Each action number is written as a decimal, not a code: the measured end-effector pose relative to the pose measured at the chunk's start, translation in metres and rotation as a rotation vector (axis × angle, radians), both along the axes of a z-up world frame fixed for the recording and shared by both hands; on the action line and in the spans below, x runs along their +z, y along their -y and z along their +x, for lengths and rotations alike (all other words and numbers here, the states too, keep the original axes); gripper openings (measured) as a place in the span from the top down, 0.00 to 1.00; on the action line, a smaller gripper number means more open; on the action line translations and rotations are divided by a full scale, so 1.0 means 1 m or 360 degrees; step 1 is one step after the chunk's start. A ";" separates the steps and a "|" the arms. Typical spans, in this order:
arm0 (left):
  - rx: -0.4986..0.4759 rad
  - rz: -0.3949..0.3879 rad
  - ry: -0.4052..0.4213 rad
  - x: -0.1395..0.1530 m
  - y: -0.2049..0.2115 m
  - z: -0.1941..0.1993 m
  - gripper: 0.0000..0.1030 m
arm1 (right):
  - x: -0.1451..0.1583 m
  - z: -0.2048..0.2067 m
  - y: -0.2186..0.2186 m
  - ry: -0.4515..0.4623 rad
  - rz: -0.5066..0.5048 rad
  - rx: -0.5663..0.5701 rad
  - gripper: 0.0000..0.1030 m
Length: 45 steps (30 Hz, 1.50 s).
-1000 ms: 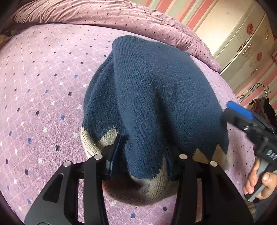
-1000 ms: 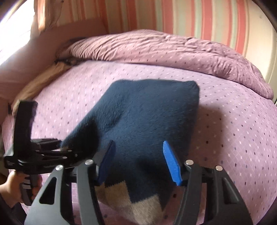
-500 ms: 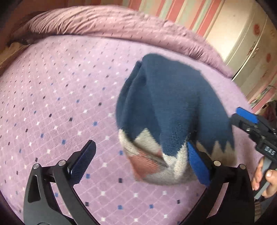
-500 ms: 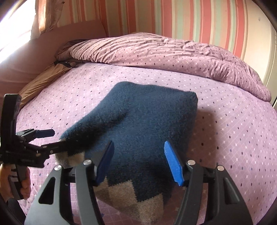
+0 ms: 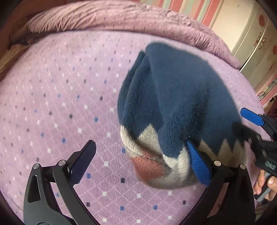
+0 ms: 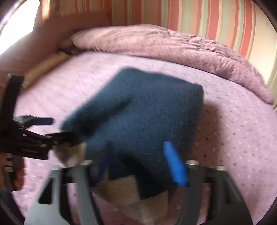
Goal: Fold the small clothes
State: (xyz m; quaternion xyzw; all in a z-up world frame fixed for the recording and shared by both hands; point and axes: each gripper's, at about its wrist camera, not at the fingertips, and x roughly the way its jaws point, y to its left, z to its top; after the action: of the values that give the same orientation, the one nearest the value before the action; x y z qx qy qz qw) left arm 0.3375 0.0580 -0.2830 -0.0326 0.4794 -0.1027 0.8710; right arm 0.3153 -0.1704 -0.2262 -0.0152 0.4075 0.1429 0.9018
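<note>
Left wrist view, bed: a bedspread (image 5: 52, 103) in lilac with small white, blue and dark diamonds filled the frame from 6 to 11 o'clock.
Duvet: a rumpled mauve duvet (image 5: 103, 15) lay bunched along the far edge, from 10 to 1 o'clock.
Cabinet: a cream cabinet (image 5: 251, 34) with red flower marks stood at 2 o'clock, beyond the bed.
Sweater: a small navy knit sweater (image 5: 181, 97), with a zigzag band of beige and rust at its hem, lay folded on the bedspread from centre toward 4 o'clock.
Left gripper (image 5: 138, 164): released, its jaws spread wide; the pad at 7 o'clock stood over bare bedspread, the blue pad at 5 o'clock lay against the hem, and nothing was clamped.
Right gripper (image 5: 254, 128): seen at 3 to 4 o'clock, its tips at the sweater's right edge.
Hand: a person's fingers (image 5: 264, 185) wrapped the handle at 4 o'clock.
Right wrist view, sweater (image 6: 147, 112): blurred, it lay from centre down to 6 o'clock, the beige hem nearest the camera.
Right gripper (image 6: 138, 164): its jaws were opening, with the hem between the blue pads; in the blur neither pad appeared to press on it.
Left gripper (image 6: 57, 128): at 9 o'clock, spread apart beside the sweater's left corner.
Wall: pink, green and cream stripes (image 6: 190, 15) ran across 12 to 2 o'clock.
</note>
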 end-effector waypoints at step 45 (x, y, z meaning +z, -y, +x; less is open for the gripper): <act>-0.0453 -0.0704 -0.0456 -0.050 0.054 0.089 0.09 | -0.110 0.061 0.071 -0.0617 0.1011 -0.0250 0.07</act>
State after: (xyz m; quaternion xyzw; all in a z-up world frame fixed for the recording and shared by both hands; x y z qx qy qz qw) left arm 0.4263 0.0036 -0.3334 -0.1681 0.5632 -0.3201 0.7430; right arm 0.3766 -0.2417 -0.3362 0.3236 0.5058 0.1929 0.7760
